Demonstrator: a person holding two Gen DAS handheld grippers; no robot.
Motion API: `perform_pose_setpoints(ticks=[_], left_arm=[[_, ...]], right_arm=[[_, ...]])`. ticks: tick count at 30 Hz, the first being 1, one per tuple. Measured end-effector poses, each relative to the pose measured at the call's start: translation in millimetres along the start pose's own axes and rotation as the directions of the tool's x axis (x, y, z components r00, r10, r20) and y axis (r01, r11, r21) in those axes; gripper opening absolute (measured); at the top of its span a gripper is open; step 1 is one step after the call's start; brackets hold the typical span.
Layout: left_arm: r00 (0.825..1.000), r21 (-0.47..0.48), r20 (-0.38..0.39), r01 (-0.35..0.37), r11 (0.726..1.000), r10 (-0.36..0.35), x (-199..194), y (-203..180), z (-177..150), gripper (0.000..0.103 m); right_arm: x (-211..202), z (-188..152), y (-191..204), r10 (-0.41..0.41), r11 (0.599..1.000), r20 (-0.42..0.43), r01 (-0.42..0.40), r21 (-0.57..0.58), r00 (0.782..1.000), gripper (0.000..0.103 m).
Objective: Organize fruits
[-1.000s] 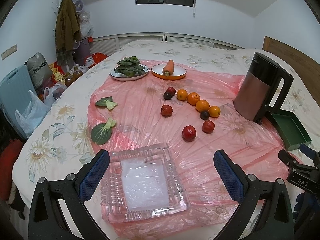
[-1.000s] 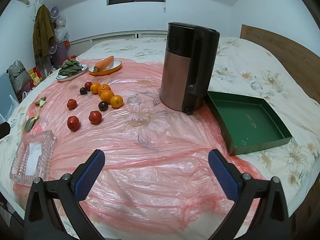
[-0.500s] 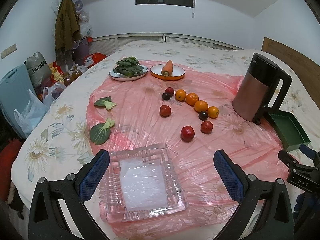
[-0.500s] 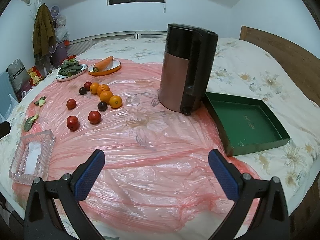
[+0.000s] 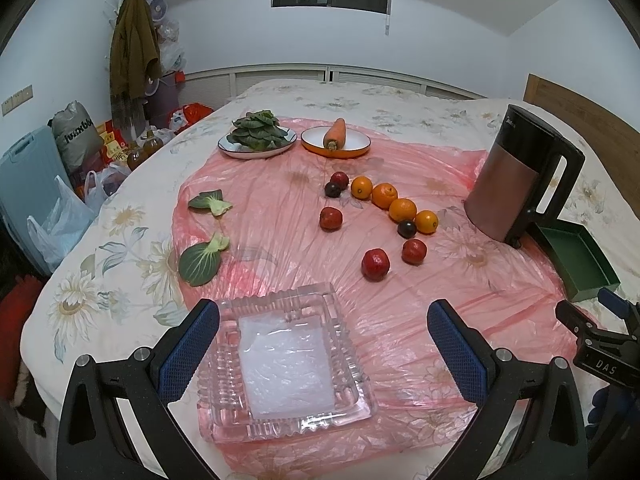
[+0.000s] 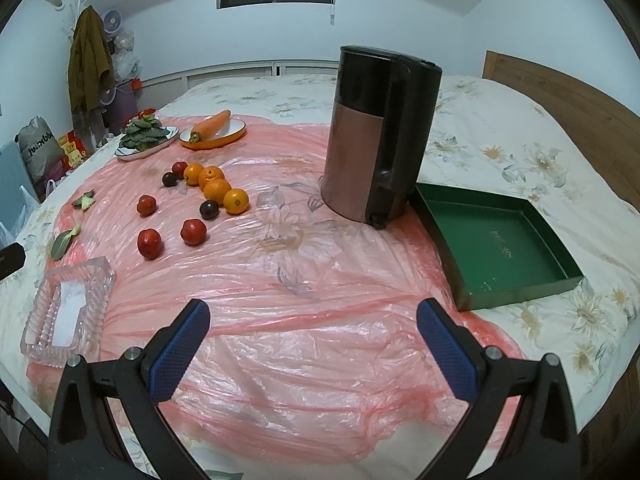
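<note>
The right hand-held gripper (image 6: pixel 312 336) shows in the left wrist view only as a black clamp part at the right edge, cut off by the frame. The green rectangular cardboard tray (image 6: pixel 516 248) is partly hidden behind the brown-and-black cylindrical kettle (image 6: pixel 376 148) in the left wrist view and lies whole, just beside the kettle's base, in the right wrist view.

Left hand-held gripper (image 5: pixel 322 346): released, jaws spread wide, blue textured pads (image 5: pixel 188 346) empty, poised over the ribbed square clear glass dish (image 5: pixel 224 412), whose left rim lies under the left finger; contact cannot be judged. Right hand-held gripper: likewise released and empty, above the crinkled translucent pink plastic sheet (image 6: pixel 304 344) that covers the floral bedspread (image 6: pixel 492 128).

Fruit lies loose on the sheet, well apart from both grippers: four round oranges (image 5: pixel 403 209) in a diagonal row, four glossy red fruits (image 5: pixel 375 264) and two small dark plums (image 5: pixel 407 228) around them. Beyond stand a white plate of leafy greens (image 5: pixel 258 136) and an orange-rimmed bowl holding a carrot (image 5: pixel 336 140). Two loose green leaves (image 5: pixel 200 262) lie on the sheet's left side.
</note>
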State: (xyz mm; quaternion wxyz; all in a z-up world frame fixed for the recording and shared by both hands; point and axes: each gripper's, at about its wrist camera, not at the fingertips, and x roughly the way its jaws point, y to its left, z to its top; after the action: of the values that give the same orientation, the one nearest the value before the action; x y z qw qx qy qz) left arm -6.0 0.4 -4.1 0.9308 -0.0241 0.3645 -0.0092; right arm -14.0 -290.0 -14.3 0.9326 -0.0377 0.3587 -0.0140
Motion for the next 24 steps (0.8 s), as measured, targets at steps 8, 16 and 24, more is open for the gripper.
perform_pose_setpoints(ticks=[8,16,24], left_arm=[[1.0,-0.012,-0.005,0.001,1.0,-0.001,2.1,2.6,-4.2,0.102],[1.0,-0.015,-0.012,-0.008,1.0,0.008,5.1,1.4,-5.8,0.102],[1.0,-0.003,-0.022,-0.01,1.0,0.01,8.9,-2.4,-9.6,0.102]], right_arm=[[0.1,-3.1,0.4,-0.002,1.0,-0.003,0.002,-0.004,1.0,0.103],[0.6,-5.0,-1.0,-0.001,1.0,-0.007,0.001,-0.003,1.0,0.103],[3.8,-10.9,-4.2,0.005,1.0,-0.014,-0.005,0.003,1.0,0.103]])
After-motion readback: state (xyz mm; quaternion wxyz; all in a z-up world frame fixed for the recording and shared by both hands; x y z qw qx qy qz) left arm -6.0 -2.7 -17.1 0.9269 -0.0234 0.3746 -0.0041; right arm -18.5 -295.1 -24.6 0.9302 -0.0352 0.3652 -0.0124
